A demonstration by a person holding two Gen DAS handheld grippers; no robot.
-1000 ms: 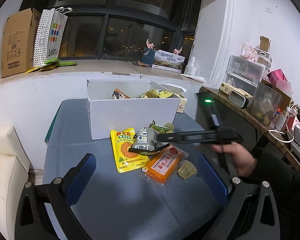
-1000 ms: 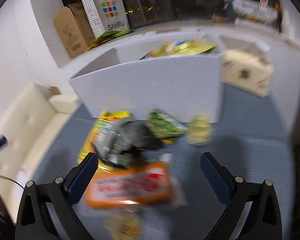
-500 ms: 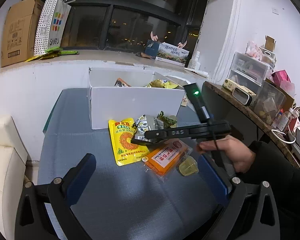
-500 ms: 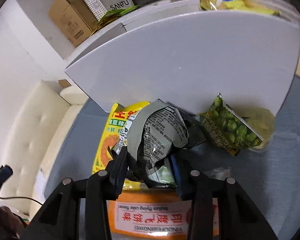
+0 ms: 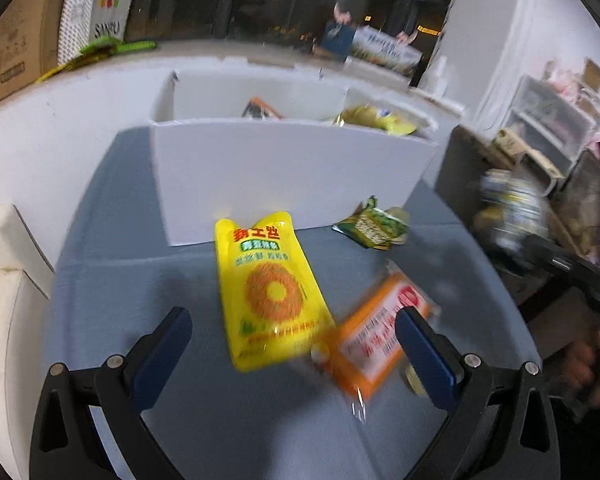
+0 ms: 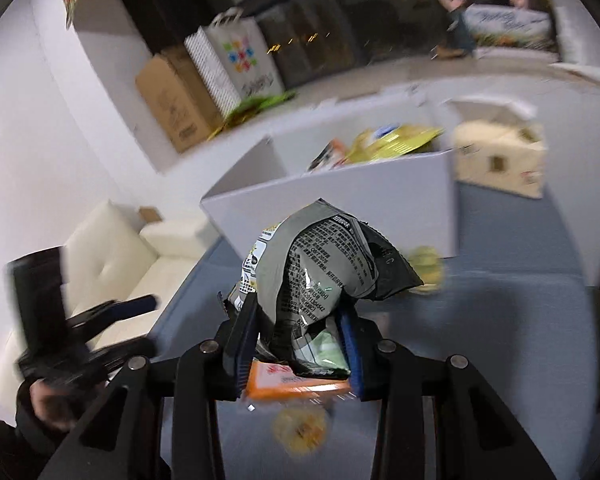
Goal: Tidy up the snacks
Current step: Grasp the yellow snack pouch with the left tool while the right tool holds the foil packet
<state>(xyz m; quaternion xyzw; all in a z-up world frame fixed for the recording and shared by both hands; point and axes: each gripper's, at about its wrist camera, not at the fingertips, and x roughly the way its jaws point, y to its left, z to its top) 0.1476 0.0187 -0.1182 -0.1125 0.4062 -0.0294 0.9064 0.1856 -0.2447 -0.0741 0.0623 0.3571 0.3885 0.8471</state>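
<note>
The blue-grey surface (image 5: 148,408) carries a white box (image 5: 284,184) that already holds a few packets, yellow and orange ones showing above its rim, so by my judgement the sorting is partly done. Still lying loose in front of the box are a yellow pouch (image 5: 270,292), an orange packet (image 5: 374,342) touching its lower corner, a green packet (image 5: 374,226) near the box wall, and a small round jelly cup (image 6: 300,430), blurred. The right tool (image 6: 300,344) is clamped on a crumpled grey packet (image 6: 320,268), lifted off the surface short of the box. The left tool (image 5: 290,346) hangs over the yellow pouch with its fingers wide apart, holding nothing.
</note>
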